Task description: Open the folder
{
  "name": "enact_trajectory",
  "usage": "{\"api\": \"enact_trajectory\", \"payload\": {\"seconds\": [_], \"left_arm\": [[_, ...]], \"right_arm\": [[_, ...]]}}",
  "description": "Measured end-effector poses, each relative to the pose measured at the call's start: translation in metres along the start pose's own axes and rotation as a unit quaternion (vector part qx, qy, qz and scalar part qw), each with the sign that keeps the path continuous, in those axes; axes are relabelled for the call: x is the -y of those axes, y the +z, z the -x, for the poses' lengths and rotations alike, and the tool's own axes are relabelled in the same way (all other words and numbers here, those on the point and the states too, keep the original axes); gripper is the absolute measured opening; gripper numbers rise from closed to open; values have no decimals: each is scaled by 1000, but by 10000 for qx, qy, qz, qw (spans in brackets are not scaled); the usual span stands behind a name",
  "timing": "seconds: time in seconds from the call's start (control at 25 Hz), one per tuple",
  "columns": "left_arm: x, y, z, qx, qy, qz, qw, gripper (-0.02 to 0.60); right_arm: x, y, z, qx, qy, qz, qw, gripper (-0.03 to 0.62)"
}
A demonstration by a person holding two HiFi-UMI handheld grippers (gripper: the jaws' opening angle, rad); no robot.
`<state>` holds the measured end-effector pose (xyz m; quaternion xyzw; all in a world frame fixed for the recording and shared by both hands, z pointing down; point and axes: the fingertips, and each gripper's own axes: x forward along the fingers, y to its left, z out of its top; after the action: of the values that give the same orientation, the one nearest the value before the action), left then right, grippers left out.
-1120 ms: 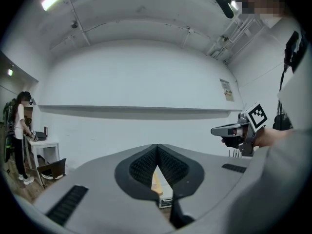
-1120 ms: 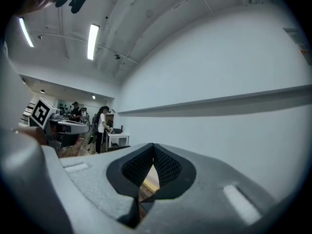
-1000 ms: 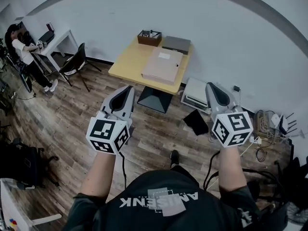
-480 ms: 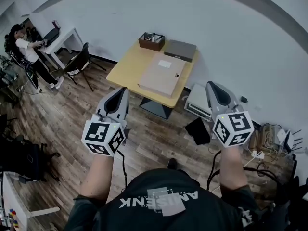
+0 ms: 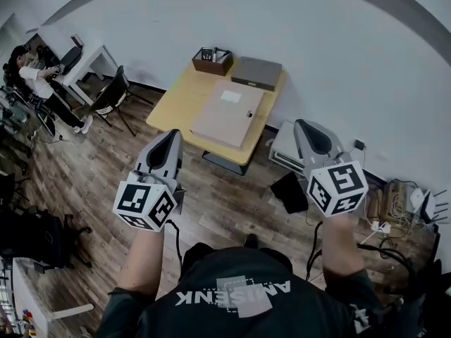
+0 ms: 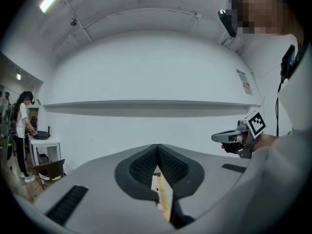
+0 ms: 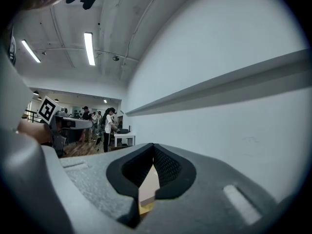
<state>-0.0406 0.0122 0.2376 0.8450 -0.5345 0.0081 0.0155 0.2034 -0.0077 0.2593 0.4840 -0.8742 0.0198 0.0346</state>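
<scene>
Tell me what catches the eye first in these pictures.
Two marker-cubed grippers fill the foreground of the head view, the left gripper and right gripper, both shut and empty. Beyond them a beige folder lies closed on a small yellow table by the white wall.

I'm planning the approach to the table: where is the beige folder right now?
In the head view, the flat beige folder lies at upper centre on the light wooden table, right of its middle, just in front of the dark grey box.

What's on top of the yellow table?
A closed beige folder, a flat grey box and a brown tray of small things. The folder's cover hides what is inside.
</scene>
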Motion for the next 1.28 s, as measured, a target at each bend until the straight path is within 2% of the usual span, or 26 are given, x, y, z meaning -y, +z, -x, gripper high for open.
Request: {"api": "enact_trajectory", "payload": {"seconds": [0.2, 0.44, 0.64, 0.8, 1.12, 1.16, 1.24, 1.28], "left_arm": [[-13, -4, -21, 13, -70, -5, 10000, 0], [-54, -8, -59, 186, -244, 89, 9995, 2], [-95, -7, -95, 159, -620, 1, 9979, 2], [-130, -6, -125, 151, -857, 105, 9962, 2], [-190, -15, -162, 19, -1239, 80, 9923, 2], [-196, -17, -166, 8, -1285, 77, 9917, 13], [-206, -23, -174, -30, -1378, 83, 9904, 94], [-209, -27, -177, -59, -1437, 86, 9896, 98]], "right_arm": [[7, 0, -15, -15, -90, 7, 10000, 5], [15, 2, -52, -75, -398, 22, 9992, 5], [17, -1, -92, -345, -819, 33, 9960, 5], [17, 8, -123, -292, -1106, 42, 9934, 5], [5, 12, -167, -297, -1585, 45, 9869, 25], [3, 12, -171, -315, -1622, 49, 9862, 28], [2, 9, -178, -398, -1733, 47, 9840, 39], [3, 7, -181, -456, -1813, 42, 9824, 51]]}}
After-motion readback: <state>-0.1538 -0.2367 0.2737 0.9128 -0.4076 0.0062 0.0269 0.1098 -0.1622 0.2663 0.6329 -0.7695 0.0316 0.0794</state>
